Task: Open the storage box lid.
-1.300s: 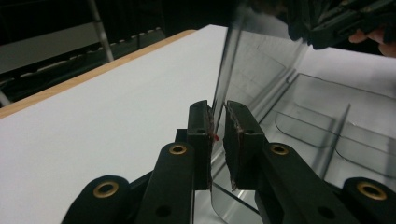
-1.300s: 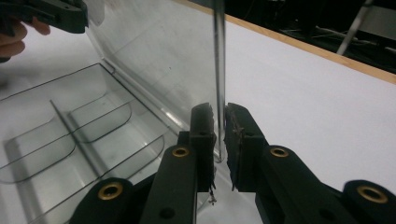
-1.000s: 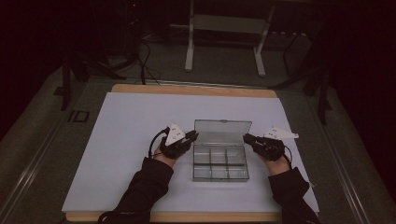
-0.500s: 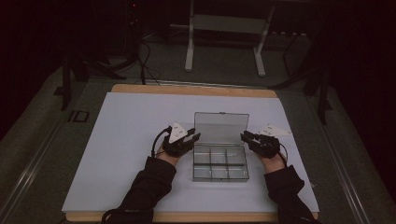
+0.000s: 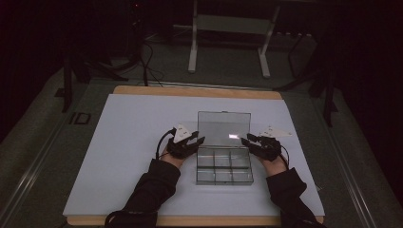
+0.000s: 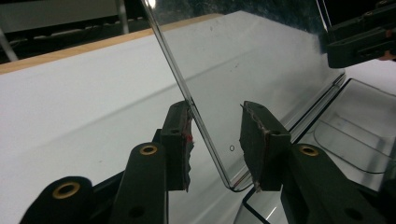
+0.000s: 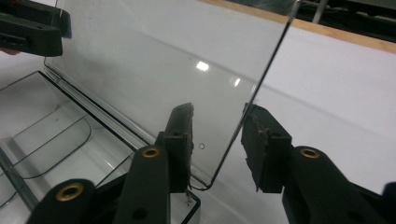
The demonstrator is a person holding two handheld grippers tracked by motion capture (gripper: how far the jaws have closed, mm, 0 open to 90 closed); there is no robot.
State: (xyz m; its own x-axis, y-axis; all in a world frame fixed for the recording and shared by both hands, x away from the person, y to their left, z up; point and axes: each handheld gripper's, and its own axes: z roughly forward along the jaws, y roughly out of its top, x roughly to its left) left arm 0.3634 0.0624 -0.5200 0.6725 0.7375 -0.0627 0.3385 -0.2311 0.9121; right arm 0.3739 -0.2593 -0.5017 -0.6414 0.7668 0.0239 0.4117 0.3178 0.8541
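Observation:
A clear plastic compartment box [image 5: 223,167] sits mid-table, its see-through lid [image 5: 223,126] swung up and tilted back. My left gripper [image 5: 198,139] is at the lid's left edge and my right gripper [image 5: 246,140] at its right edge. In the left gripper view the left gripper [image 6: 215,140] is open, with the lid [image 6: 261,65] edge between the jaws, close to the left jaw. In the right gripper view the right gripper [image 7: 217,140] is open astride the lid [image 7: 154,60] edge, near its lower corner. The compartments [image 7: 42,126] look empty.
The box rests on a white mat [image 5: 133,128] that covers a wooden table [image 5: 190,90]. Behind the table a metal stand [image 5: 228,23] and cables lie on the dark floor. The person's dark sleeves [image 5: 152,190] come in from the front edge.
The lid has swung further up and back. Both grippers have moved a little inward and forward along its side edges.

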